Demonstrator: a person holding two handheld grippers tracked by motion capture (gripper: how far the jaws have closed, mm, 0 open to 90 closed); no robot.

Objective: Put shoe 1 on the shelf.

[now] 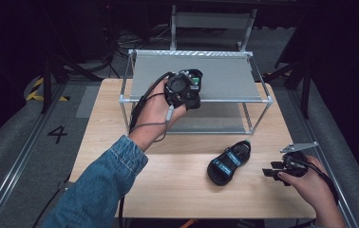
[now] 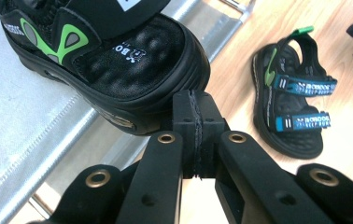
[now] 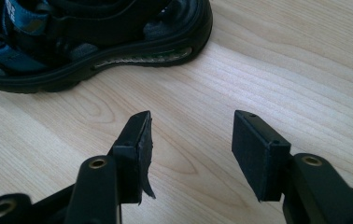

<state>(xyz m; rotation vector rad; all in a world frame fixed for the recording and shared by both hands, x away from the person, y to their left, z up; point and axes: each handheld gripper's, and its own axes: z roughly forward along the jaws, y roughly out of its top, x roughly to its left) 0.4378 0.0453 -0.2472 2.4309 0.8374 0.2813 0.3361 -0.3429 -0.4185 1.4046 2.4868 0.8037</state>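
Sandals number two: one (image 2: pixel 109 60) sits on the rack's upper shelf (image 2: pixel 20 116), its heel cut off, just beyond the left gripper (image 2: pixel 198 122), whose jaws are pressed together empty. Other sandal (image 1: pixel 229 162) lies on the table (image 1: pixel 168 185) near the right gripper (image 3: pixel 191 140), jaws apart.

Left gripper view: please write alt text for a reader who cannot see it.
The left gripper has its two black pads pressed together, empty, just below the toe of a black and green sandal resting on a grey shelf. A matching sandal lies on the wooden table beyond.
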